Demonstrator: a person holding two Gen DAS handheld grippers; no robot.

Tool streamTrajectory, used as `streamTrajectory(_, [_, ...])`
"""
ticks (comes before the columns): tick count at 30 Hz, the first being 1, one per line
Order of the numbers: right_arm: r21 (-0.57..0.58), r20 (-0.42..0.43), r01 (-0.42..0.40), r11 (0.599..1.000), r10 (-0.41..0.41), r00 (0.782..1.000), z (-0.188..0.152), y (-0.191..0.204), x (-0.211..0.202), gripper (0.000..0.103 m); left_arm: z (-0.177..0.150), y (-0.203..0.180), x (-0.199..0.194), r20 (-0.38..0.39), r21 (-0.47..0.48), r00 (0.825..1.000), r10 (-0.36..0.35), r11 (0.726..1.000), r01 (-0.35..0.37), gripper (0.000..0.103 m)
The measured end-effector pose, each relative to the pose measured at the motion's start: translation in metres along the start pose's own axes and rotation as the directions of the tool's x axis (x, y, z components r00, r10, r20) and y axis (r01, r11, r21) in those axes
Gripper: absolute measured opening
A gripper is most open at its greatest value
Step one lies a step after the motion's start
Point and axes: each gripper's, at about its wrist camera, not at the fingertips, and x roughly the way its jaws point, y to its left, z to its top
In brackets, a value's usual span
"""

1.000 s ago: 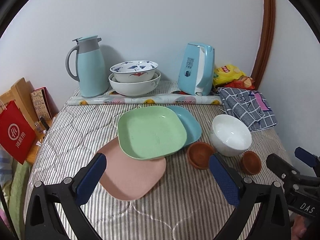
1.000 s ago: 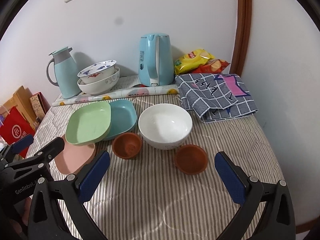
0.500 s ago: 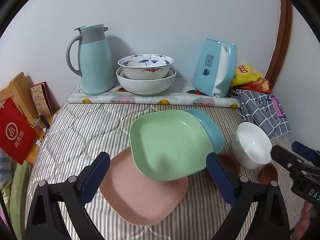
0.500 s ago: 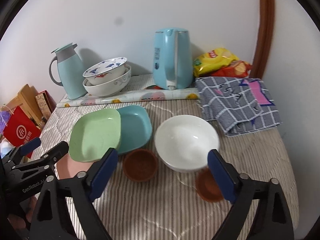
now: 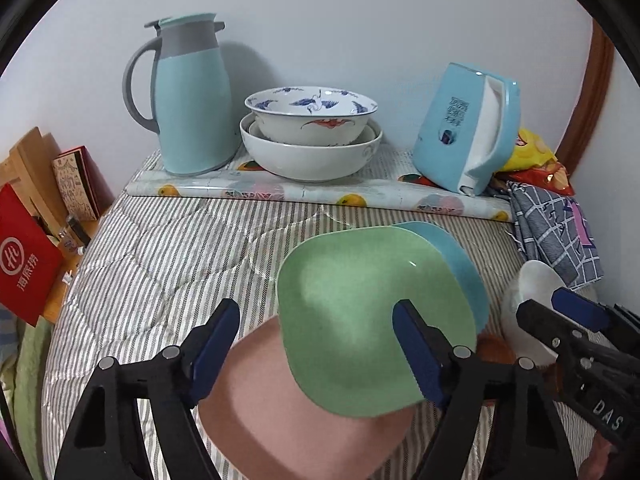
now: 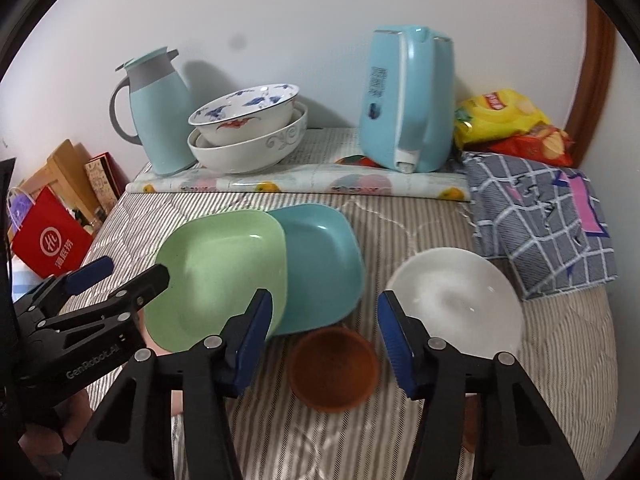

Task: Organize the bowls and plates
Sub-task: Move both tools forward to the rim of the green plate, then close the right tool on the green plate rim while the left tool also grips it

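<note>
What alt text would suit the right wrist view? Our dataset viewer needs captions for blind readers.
The right gripper hangs with closing jaws above a small brown bowl on a striped cloth, touching nothing. A white bowl sits to its right, overlapping green plate and teal plate to its left, with the left gripper over the green one.

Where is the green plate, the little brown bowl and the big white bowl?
green plate [image 6: 208, 272], right wrist view, its inside.
little brown bowl [image 6: 332, 368], right wrist view, its hollow.
big white bowl [image 6: 460, 296], right wrist view, its inside.
</note>
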Motion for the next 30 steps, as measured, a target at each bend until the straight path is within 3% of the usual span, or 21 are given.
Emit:
streamTrajectory(18, [-0.033, -0.118, -0.026, 0.999, 0.022, 0.993, 0.0, 0.025, 0.056, 0.047, 0.014, 0.009, 0.057, -0.062, -0.024, 0.998, -0.019, 1.0, 0.018, 0.07])
streamTrajectory(25, [-0.035, -0.138, -0.025, 0.999, 0.02, 0.99, 0.0, 0.026, 0.067, 0.041, 0.013, 0.014, 0.073, -0.095, -0.053, 0.995, -0.041, 0.998, 0.036, 0.049])
streamTrajectory(30, [-0.038, -0.161, -0.018, 0.999, 0.011, 0.987, -0.001, 0.026, 0.074, 0.023, 0.011, 0.012, 0.078, -0.111, -0.052, 0.992, -0.052, 0.998, 0.047, 0.038])
